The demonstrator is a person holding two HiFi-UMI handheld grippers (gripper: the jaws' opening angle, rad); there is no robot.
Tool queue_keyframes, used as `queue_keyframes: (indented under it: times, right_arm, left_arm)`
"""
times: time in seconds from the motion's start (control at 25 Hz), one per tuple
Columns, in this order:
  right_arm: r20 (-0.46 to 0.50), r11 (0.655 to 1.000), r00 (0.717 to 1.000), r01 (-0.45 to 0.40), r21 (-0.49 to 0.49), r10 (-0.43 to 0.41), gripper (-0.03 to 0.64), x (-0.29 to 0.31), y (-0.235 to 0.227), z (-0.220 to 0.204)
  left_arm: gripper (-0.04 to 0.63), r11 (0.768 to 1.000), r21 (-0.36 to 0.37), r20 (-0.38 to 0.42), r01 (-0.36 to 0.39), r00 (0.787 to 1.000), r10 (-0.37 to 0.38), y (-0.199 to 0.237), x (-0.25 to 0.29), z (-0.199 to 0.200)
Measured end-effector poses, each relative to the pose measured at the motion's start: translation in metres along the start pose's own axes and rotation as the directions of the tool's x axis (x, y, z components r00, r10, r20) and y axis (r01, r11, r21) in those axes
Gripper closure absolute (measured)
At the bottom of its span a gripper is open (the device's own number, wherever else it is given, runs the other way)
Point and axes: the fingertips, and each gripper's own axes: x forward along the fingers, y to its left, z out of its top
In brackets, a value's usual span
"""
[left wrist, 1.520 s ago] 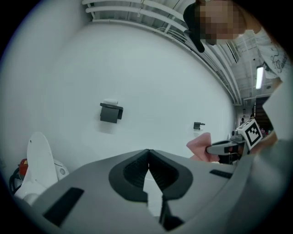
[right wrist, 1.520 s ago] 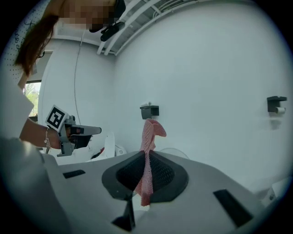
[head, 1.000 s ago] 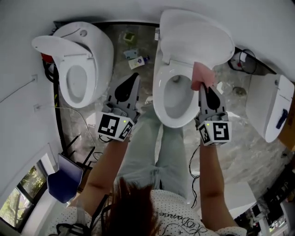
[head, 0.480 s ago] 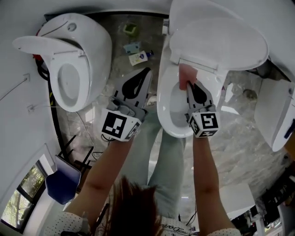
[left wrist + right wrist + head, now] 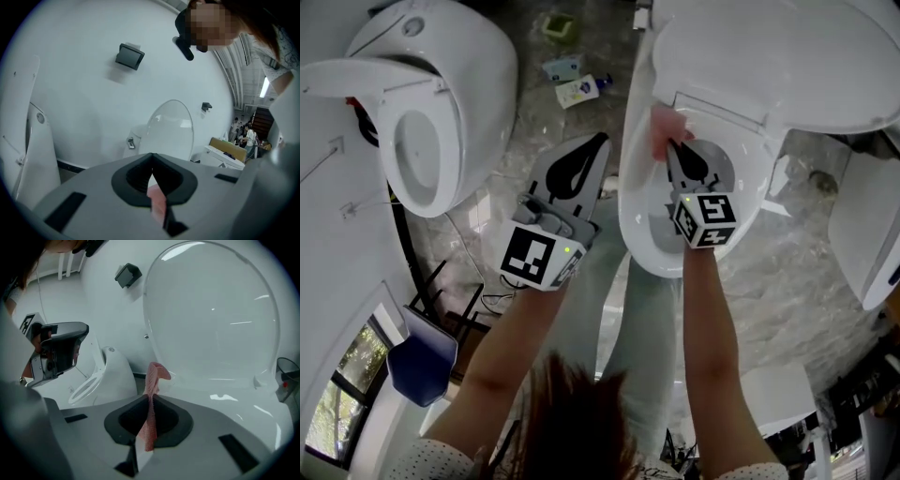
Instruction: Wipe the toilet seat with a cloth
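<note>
The white toilet seat (image 5: 630, 220) lies down, with its lid (image 5: 769, 56) raised behind it. My right gripper (image 5: 669, 147) is over the back left of the seat rim, shut on a pink cloth (image 5: 660, 129) that bunches past its tips against the rim. In the right gripper view the pink cloth (image 5: 152, 380) stands up from the pinched jaws (image 5: 149, 398) in front of the lid (image 5: 215, 310). My left gripper (image 5: 599, 142) hovers over the floor left of the bowl, jaws together (image 5: 151, 155). A pink patch (image 5: 157, 201) shows below its tips; I cannot tell what it is.
A second toilet (image 5: 422, 122) with its seat up stands on the left, a third fixture (image 5: 874, 225) on the right. A small bottle (image 5: 579, 91) and a green item (image 5: 558, 25) lie on the marble floor. A blue chair (image 5: 422, 361) is at the lower left.
My right gripper has carried the cloth leftward along the back of the seat, from the right side to the back left. The left gripper has hardly moved. The head view has closed in.
</note>
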Motion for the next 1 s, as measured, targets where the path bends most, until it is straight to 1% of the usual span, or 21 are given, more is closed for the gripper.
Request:
queue_keyframes:
  times: [0.16,0.24,0.32,0.44,0.52,0.56,0.6,0.68,0.76,0.92,1.0]
  right_arm:
    - [-0.042,1.0,0.999,0.024,-0.009,-0.025,0.581,0.016,-0.006,-0.016]
    - [-0.06,0.999,0.997,0.05,-0.011,-0.051,0.575,0.022,-0.011,-0.021]
    - [-0.059,0.996,0.995,0.084,-0.026,-0.085,0.565,0.025,-0.015,-0.021]
    - [-0.03,0.992,0.992,0.12,-0.047,-0.122,0.517,0.027,-0.016,-0.015]
    - [-0.025,0.99,0.991,0.131,-0.06,-0.133,0.474,0.032,-0.015,-0.012]
    - [-0.027,0.988,0.99,0.139,-0.069,-0.141,0.465,0.036,-0.015,-0.011]
    - [-0.03,0.986,0.988,0.149,-0.08,-0.152,0.47,0.039,-0.015,-0.011]
    - [-0.037,0.98,0.984,0.17,-0.104,-0.174,0.539,0.044,-0.016,-0.012]
    - [-0.039,0.973,0.981,0.185,-0.134,-0.192,0.567,0.046,-0.017,-0.013]
    - [-0.031,0.95,0.976,0.201,-0.239,-0.215,0.575,0.045,-0.014,-0.011]
    - [-0.024,0.945,0.978,0.196,-0.26,-0.209,0.575,0.046,-0.014,-0.011]
  left_arm:
    - [0.592,1.0,-0.008,-0.014,-0.003,1.0,0.003,0.003,-0.003,-0.013]
    - [0.592,1.0,-0.007,-0.021,-0.003,1.0,0.003,0.005,-0.004,-0.017]
    - [0.591,1.0,-0.008,-0.025,-0.004,1.0,0.004,0.006,-0.004,-0.02]
    - [0.592,1.0,-0.01,-0.025,-0.003,1.0,0.003,0.008,-0.004,-0.021]
    - [0.592,1.0,-0.01,-0.026,-0.001,1.0,0.0,0.009,-0.003,-0.021]
    - [0.592,1.0,-0.01,-0.027,0.0,1.0,-0.001,0.01,-0.002,-0.021]
    - [0.592,1.0,-0.01,-0.028,0.002,1.0,-0.002,0.01,-0.002,-0.021]
    - [0.592,1.0,-0.009,-0.029,0.005,1.0,-0.005,0.01,-0.001,-0.021]
    - [0.591,1.0,-0.009,-0.031,0.007,0.999,-0.007,0.009,0.0,-0.022]
    - [0.592,1.0,-0.011,-0.033,0.011,0.999,-0.011,0.008,0.001,-0.022]
    - [0.591,1.0,-0.015,-0.038,0.013,0.999,-0.014,0.008,0.001,-0.023]
